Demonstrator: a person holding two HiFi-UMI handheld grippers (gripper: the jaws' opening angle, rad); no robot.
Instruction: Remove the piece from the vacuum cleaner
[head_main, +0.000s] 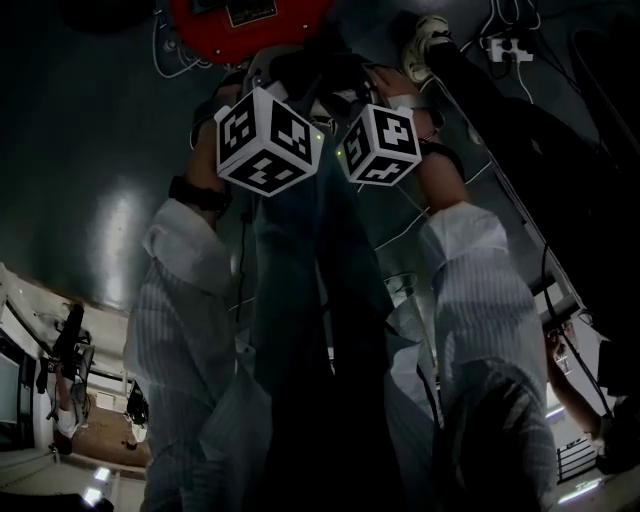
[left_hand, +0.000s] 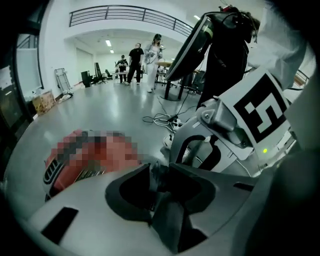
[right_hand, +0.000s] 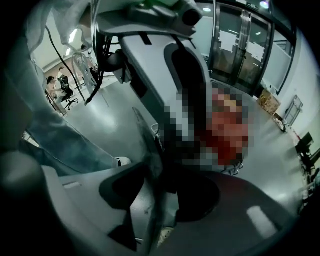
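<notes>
Red vacuum cleaner (head_main: 250, 22) on the grey floor (head_main: 90, 150) at twelve o'clock in the head view, both grippers side by side just under it, left gripper (left_hand: 157, 177) jaws together, right gripper (right_hand: 152, 172) jaws apart

Glossy grey floor (left_hand: 110, 107) throughout, catching glare. Far end: white walls (left_hand: 56, 42), dark balcony railing (left_hand: 125, 12) above, ceiling lights (left_hand: 107, 43) on. Tall glass doors (right_hand: 240, 45) far off; loose cables (left_hand: 160, 120) on floor.
</notes>
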